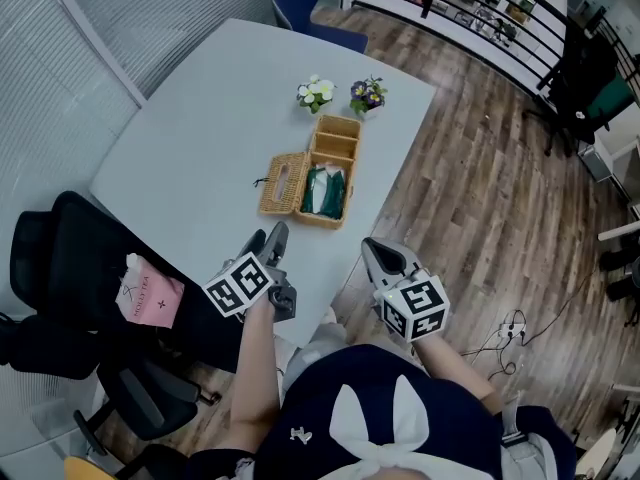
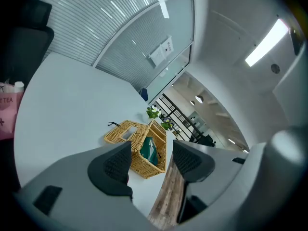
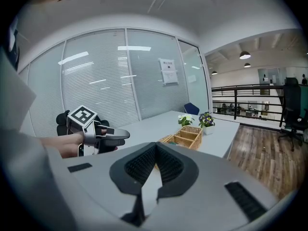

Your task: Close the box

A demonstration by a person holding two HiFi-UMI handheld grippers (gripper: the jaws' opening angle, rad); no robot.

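Note:
A wicker box [image 1: 330, 173] stands near the table's right edge, its lid [image 1: 284, 183] thrown open to the left and lying flat. A green packet [image 1: 325, 190] lies in the near compartment. Both grippers are held in the air in front of the table, short of the box. My left gripper [image 1: 270, 240] is open and empty; in its own view the box [image 2: 144, 150] shows between the spread jaws of this gripper [image 2: 151, 160]. My right gripper [image 1: 378, 255] is shut with nothing in it. The right gripper view shows its pads [image 3: 166, 165] meeting, and the box [image 3: 185, 136] beyond.
Two small flower pots [image 1: 316, 92] [image 1: 367, 94] stand just behind the box. A black chair [image 1: 70, 258] with a pink bag [image 1: 150, 293] is at the left, a blue chair [image 1: 300, 8] beyond the table [image 1: 200, 118]. Wooden floor lies to the right.

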